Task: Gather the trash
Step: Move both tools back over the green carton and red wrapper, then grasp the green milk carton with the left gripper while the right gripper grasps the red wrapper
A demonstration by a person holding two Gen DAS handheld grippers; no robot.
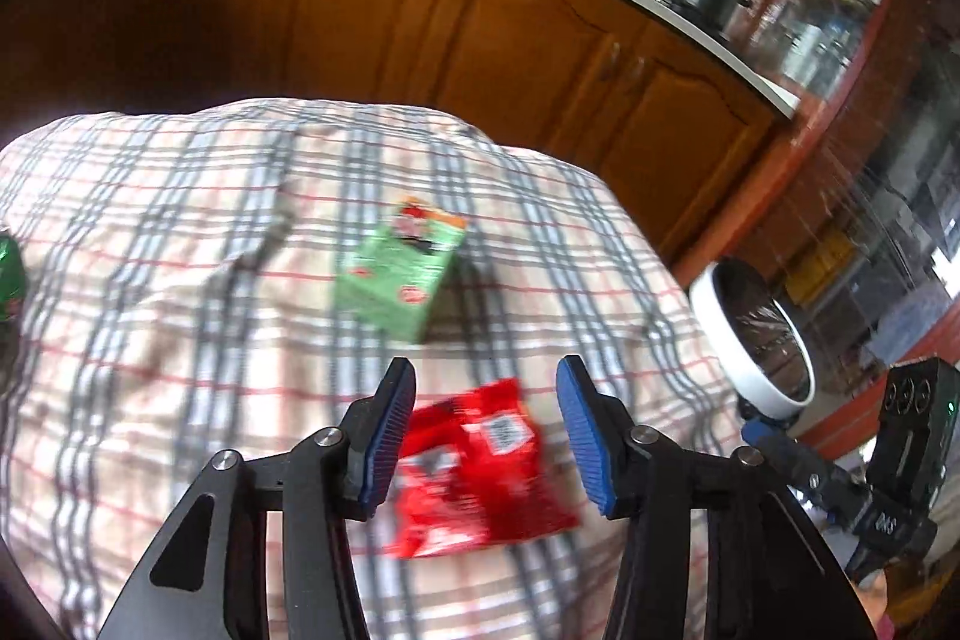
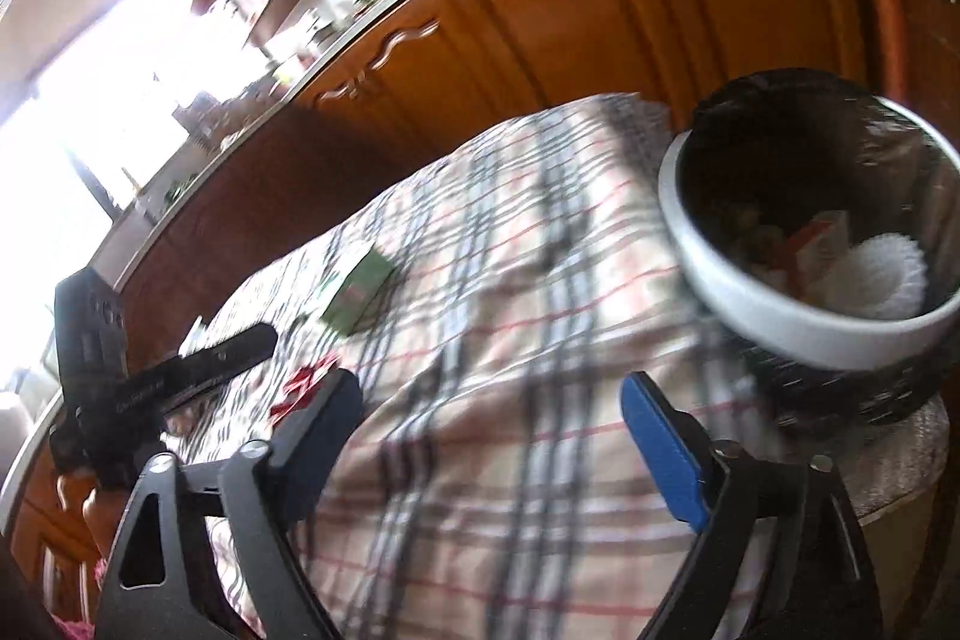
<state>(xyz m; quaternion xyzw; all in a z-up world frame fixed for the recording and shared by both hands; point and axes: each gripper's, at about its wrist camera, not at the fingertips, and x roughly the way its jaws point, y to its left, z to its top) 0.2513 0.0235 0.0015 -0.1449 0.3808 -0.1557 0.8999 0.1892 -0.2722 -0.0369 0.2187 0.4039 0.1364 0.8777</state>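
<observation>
My left claw (image 1: pixel 485 427) half open, empty, straddling red snack wrapper (image 1: pixel 480 466) on checked surface (image 1: pixel 180 280); green carton (image 1: pixel 399 274) just beyond wrapper. Right claw (image 2: pixel 492 436) wide, empty, near bin (image 2: pixel 750 292). Risk: crinkly foil slips, or pads pinch cloth, dragging carton.

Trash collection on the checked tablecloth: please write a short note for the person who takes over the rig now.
Left gripper: open, empty, over the red crinkled plastic snack wrapper.
Right gripper: open wide, empty, beside the white-rimmed round bin with black liner.
Done: the bin already holds some trash.
Left: red wrapper, green cardboard carton, and a green item at the cloth's left edge.
</observation>
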